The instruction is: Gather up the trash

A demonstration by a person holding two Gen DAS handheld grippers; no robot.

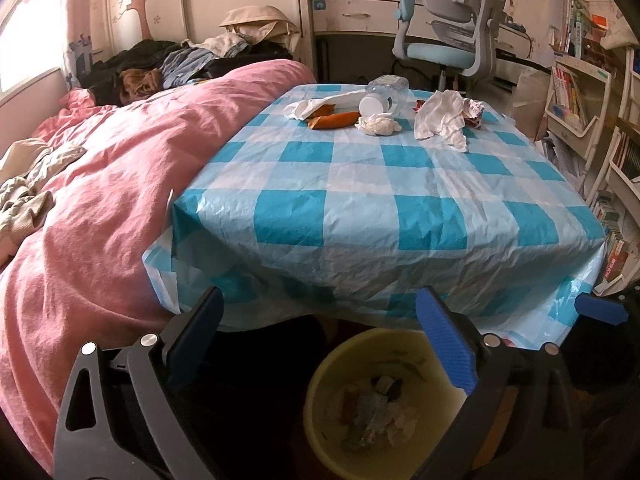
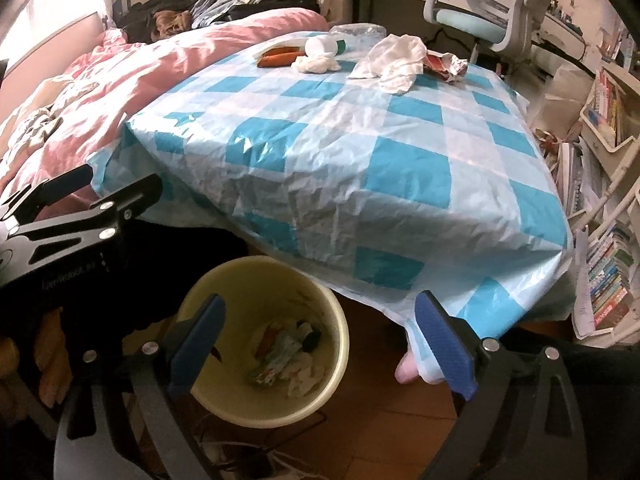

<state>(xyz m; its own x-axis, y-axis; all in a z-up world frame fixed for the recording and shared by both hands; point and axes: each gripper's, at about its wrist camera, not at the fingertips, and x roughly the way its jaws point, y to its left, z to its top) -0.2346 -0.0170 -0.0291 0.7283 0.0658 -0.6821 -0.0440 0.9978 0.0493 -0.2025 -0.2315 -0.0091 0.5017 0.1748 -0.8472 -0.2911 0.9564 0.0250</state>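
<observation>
Trash lies well ahead of both sets of jaws, at the table's far end: crumpled tissue, a larger tissue, orange wrapper, tipped bottle. The left gripper and right gripper stand spread and empty above the yellow bin. Tissue is probably light and soft; pinch its bunched middle. The bottle looks slick, so grip across its body.

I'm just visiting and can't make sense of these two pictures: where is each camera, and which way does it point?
Left wrist: on the left gripper, looking over the checked table; its open fingers show.
Right wrist: on the right gripper, farther right, same direction; the other gripper shows at left.
Both share the yellow bin and the white tissue.
</observation>
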